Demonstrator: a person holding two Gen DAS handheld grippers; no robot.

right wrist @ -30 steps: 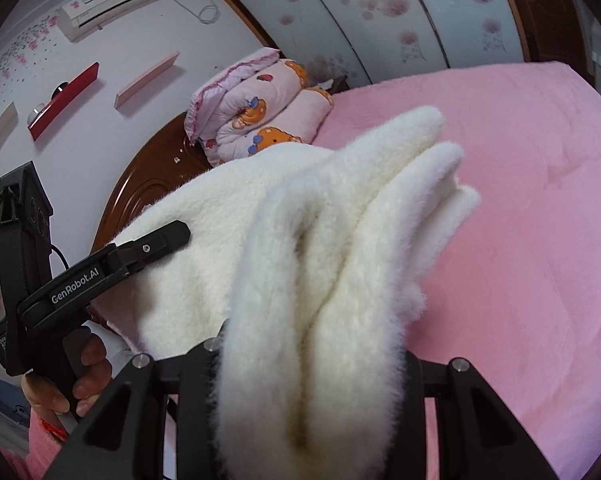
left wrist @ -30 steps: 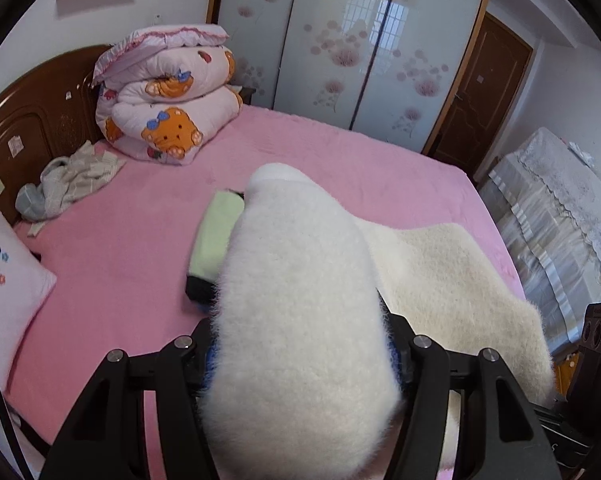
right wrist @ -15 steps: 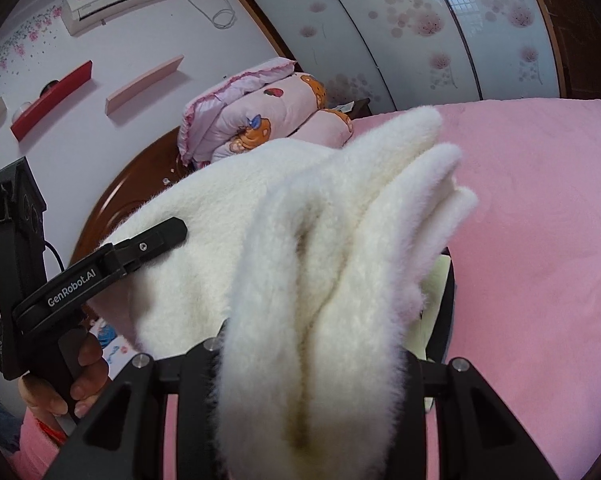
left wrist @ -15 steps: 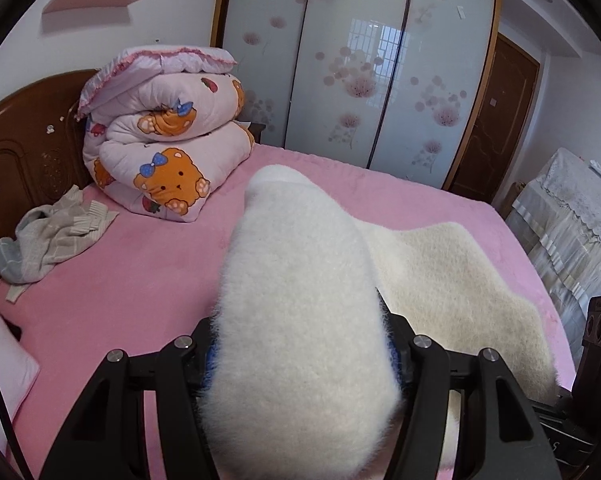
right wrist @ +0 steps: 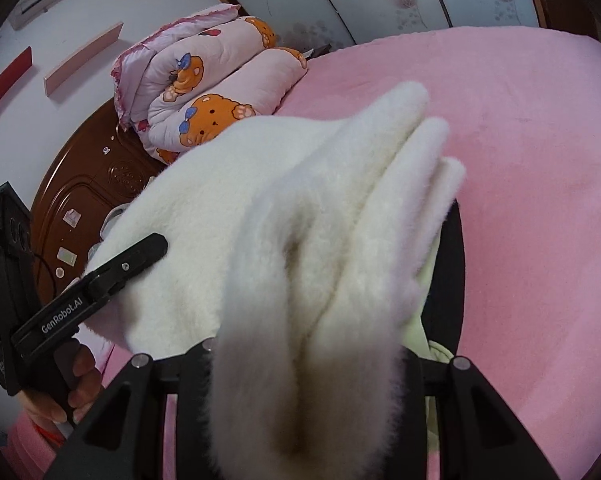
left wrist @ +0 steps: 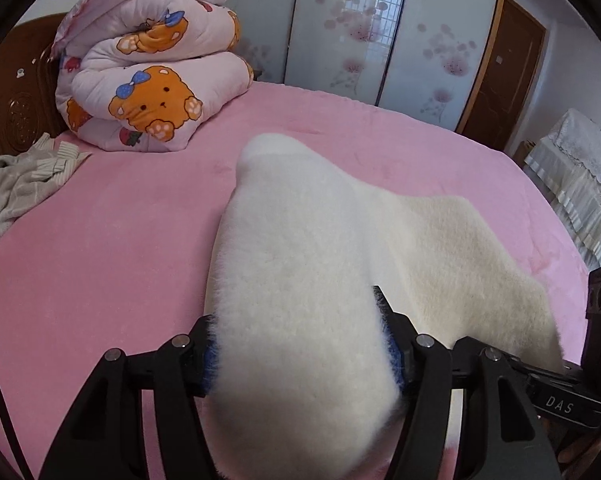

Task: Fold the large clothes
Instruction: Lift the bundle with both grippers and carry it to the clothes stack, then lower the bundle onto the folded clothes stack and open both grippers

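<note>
A: Where's the white fleece garment [left wrist: 300,320] being kept?

B: It's being held up over the pink bed [left wrist: 100,240], stretched btwn both tools. Left gripper [left wrist: 302,354] is being clamped on one thick bunch, jaws just eased wider w/ fleece between; right gripper [right wrist: 304,364] is being clamped on bunched folds.

A: Other stuff?

B: Rolled bear-print quilt [left wrist: 152,80] is being propped at the headboard edge, grey clothing [left wrist: 16,188] beside it. A green-black item [right wrist: 440,304] is being covered under the fleece.
</note>
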